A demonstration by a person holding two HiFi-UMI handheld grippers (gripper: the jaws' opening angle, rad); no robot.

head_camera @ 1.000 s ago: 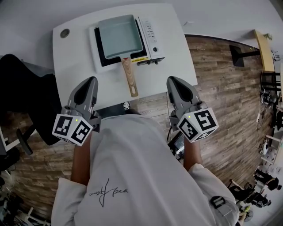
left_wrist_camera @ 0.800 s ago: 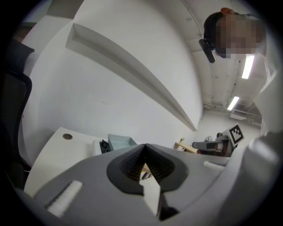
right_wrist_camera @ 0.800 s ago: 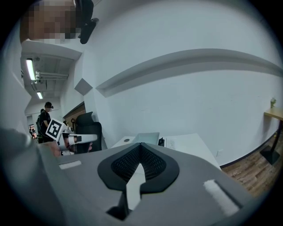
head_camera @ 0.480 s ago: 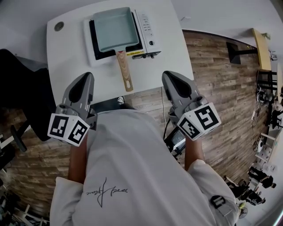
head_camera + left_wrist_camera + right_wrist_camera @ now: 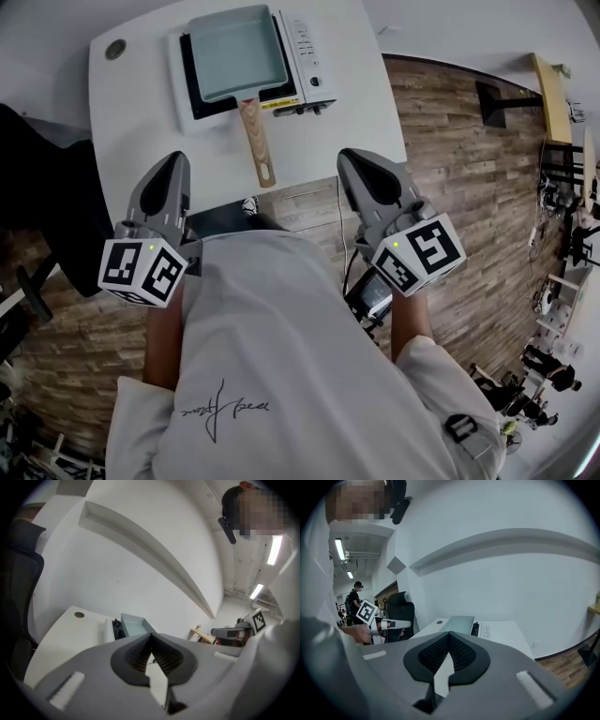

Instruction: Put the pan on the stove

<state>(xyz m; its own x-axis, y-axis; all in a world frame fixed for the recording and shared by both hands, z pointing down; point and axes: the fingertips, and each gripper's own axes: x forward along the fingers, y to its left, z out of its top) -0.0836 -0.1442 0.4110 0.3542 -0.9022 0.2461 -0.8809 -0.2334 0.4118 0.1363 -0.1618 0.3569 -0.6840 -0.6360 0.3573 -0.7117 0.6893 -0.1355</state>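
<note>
Pan, rectangular and pale green, sits on the portable stove at the far side of the white table, with its wooden handle pointing toward the near edge; placement appears complete. The left gripper has just closed its jaws, tips together with nothing between them. The right gripper is likewise closed and empty, and both are at the near edge, well apart from the pan. Recommended: hold both clear of the handle, since a knock there could skew the pan on the burner.
</note>
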